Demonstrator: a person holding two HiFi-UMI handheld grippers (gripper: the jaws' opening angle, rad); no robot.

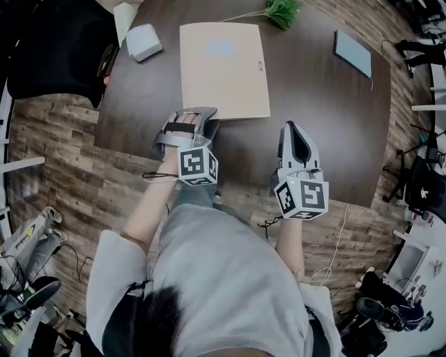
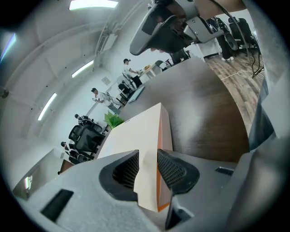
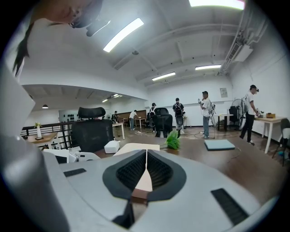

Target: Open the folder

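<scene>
Left gripper view — folder (image 2: pixel 136 131) corner sits between parted jaws of the left hand-held gripper (image 2: pixel 147 158).

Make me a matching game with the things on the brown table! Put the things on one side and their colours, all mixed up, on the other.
Things:
1. folder
2. leafy sprig
3. small box
4. flat pad

Colours:
A. grey-blue
B. tan
C. white
D. green

Right pairs: 1-B, 2-D, 3-C, 4-A
</scene>
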